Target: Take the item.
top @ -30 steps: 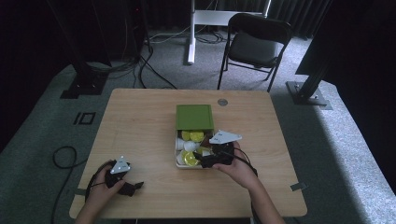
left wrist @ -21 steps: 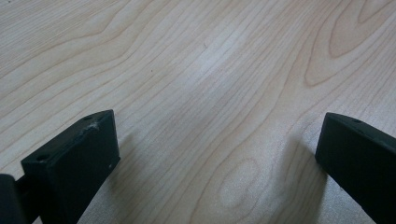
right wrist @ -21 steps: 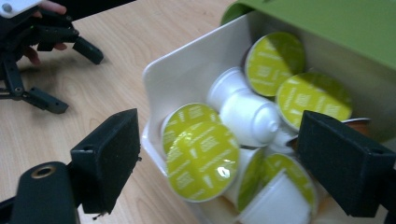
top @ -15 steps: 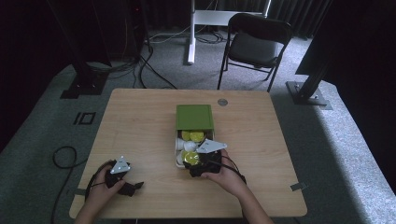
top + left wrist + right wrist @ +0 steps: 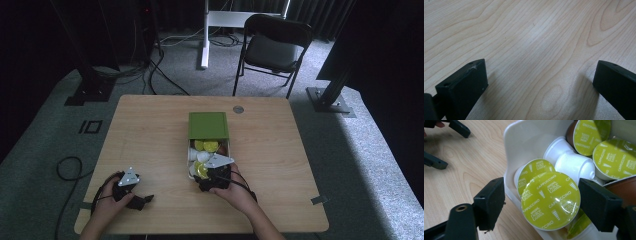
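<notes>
While the right gripper (image 5: 541, 202) reaches into the near end of the white box (image 5: 524, 142), its jaws, which have just been closing, stand about half open on either side of a coffee capsule (image 5: 550, 203) with a green foil lid. The right jaw looks to be at the lid's edge; the left jaw is still apart from it, outside the box wall, so the capsule is between them but not clamped. That capsule lies tilted on top of the others, just in front of a second green-lidded one (image 5: 534, 173) and a white capsule (image 5: 574, 166). From above, the box (image 5: 191, 155) sits mid-bench with its green lid (image 5: 207, 125) folded back. Over at the near left corner of the bench (image 5: 150, 130), the left gripper (image 5: 536, 80) rests with jaws wide apart over bare wood, holding nothing.
</notes>
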`<act>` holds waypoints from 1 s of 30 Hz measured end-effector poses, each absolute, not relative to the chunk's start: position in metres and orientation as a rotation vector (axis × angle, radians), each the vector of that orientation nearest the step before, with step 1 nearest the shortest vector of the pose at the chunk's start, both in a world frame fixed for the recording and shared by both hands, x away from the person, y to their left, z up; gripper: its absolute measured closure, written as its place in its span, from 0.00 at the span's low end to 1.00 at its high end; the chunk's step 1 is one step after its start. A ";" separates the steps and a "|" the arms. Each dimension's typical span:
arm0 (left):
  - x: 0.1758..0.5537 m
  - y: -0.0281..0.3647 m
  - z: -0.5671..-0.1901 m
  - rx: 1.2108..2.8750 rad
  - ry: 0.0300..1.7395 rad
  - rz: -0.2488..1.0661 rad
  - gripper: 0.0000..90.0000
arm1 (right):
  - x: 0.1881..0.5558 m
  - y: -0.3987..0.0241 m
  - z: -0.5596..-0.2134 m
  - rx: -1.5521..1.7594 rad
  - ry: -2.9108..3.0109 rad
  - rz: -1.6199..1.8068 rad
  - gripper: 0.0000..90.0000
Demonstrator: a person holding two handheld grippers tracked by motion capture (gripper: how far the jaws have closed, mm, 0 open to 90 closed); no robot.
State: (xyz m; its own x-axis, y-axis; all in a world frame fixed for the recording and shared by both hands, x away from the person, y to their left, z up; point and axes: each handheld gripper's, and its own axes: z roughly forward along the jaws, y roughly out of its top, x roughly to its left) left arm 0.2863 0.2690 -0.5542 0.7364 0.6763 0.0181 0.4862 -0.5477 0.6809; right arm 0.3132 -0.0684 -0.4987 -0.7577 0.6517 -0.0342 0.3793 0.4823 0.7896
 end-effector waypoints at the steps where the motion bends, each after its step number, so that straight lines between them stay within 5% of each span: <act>1: 0.286 0.269 -0.554 2.262 0.872 0.366 0.01 | 0.313 -0.068 -0.499 0.874 2.403 1.156 0.30; 6: 0.286 0.269 -0.554 2.260 0.873 0.366 0.01 | 0.315 -0.071 -0.503 0.883 2.389 1.124 0.43; 30: 0.286 0.269 -0.554 2.262 0.871 0.366 0.01 | 0.320 -0.078 -0.481 0.888 2.378 1.168 0.45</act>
